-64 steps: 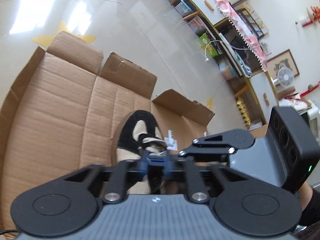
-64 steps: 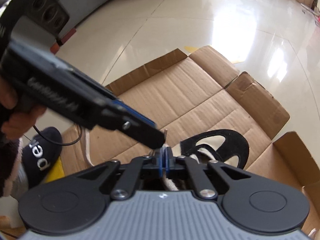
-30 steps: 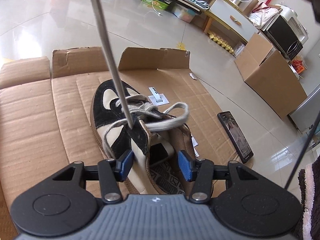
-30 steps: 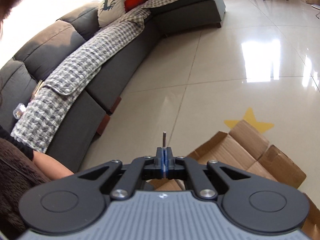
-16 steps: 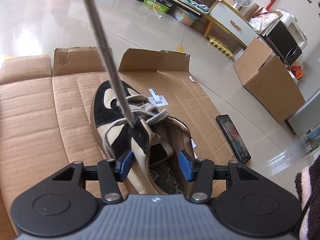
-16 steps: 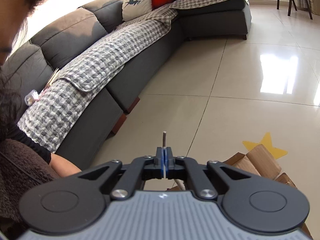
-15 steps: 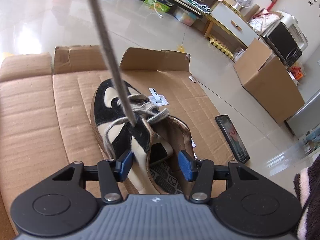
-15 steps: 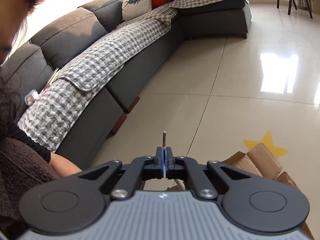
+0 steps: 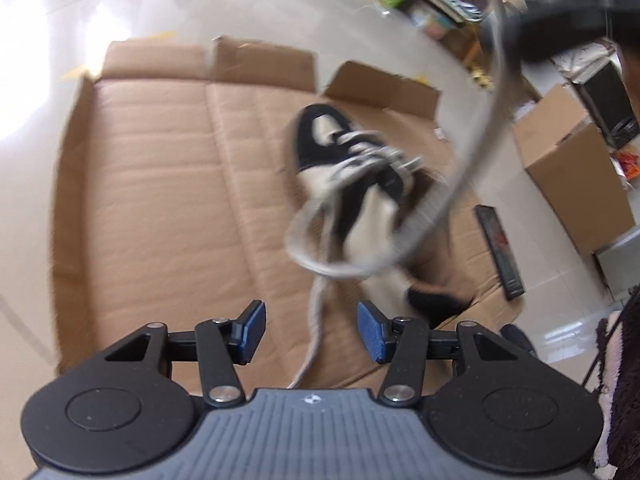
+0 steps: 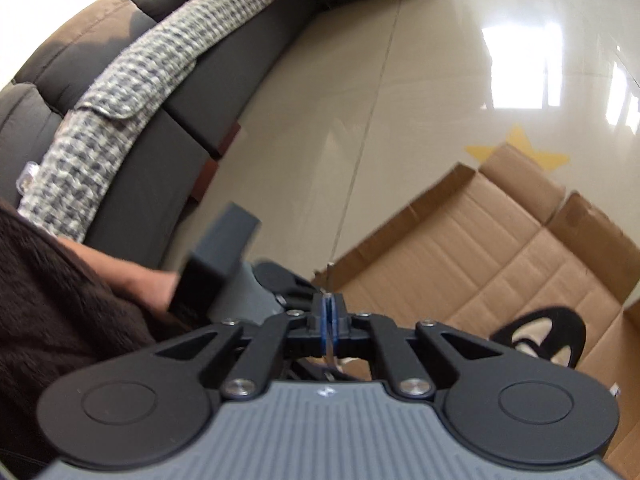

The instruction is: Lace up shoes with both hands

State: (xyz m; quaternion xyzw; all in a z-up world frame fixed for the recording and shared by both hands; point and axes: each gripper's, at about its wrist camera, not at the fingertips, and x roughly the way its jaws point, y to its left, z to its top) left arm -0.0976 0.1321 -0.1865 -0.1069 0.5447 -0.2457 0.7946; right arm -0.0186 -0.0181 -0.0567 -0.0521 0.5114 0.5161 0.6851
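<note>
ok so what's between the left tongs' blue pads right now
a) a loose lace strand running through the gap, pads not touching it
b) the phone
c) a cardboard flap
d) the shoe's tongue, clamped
a: in the left wrist view the left tongs stand open, and the lace passes through the gap clear of both pads, trailing from the shoe on the cardboard.

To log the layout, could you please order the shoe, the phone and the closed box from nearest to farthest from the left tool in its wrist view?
1. Shoe, just ahead of the left tool, on the cardboard.
2. Phone, to the right, at the cardboard's edge.
3. Box, far right, on the floor.
</note>
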